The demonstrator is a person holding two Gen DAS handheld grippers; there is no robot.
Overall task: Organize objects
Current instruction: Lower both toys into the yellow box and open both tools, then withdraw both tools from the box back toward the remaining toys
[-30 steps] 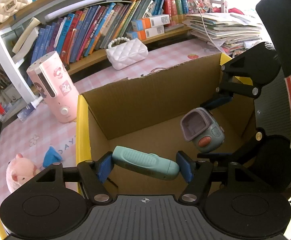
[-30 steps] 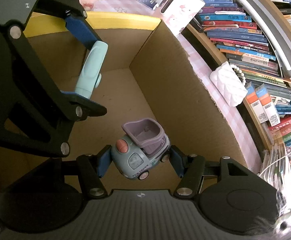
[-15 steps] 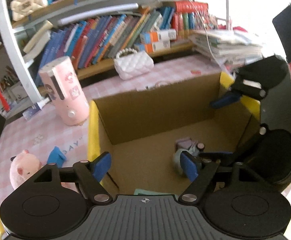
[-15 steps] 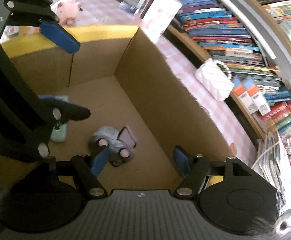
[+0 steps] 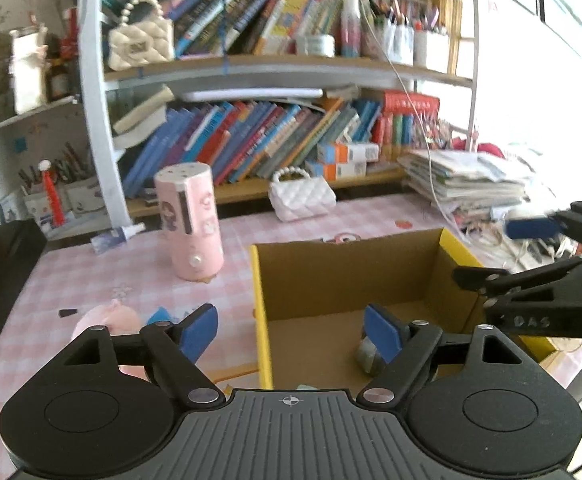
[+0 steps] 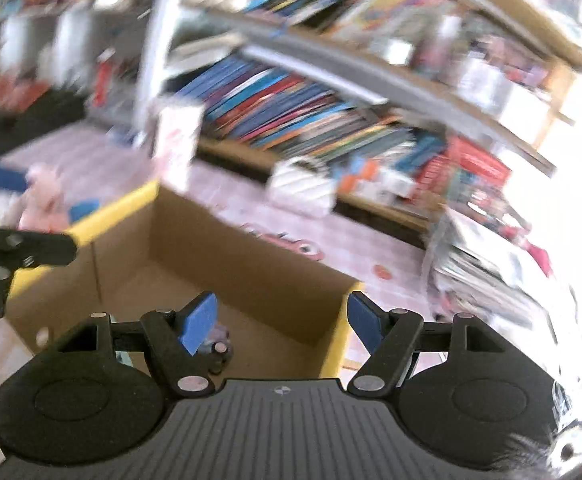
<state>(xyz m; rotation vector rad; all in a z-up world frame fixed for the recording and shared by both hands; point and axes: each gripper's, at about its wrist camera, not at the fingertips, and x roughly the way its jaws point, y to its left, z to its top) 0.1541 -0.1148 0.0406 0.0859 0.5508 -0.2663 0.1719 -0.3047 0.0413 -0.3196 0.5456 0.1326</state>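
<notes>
Left gripper [image 5: 291,330], right gripper [image 6: 283,322]: being held apart, empty; cardboard box [image 5: 355,264] rim risks being clipped.

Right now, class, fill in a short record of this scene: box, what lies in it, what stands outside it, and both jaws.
box: cardboard box with yellow edges, open top, on the pink checked tablecloth
in box: toy truck on the floor, partly hidden
outside box: pink cylinder, white purse, pink plush pig
left gripper: jaws open, just widened, empty
right gripper: jaws open, empty
</notes>
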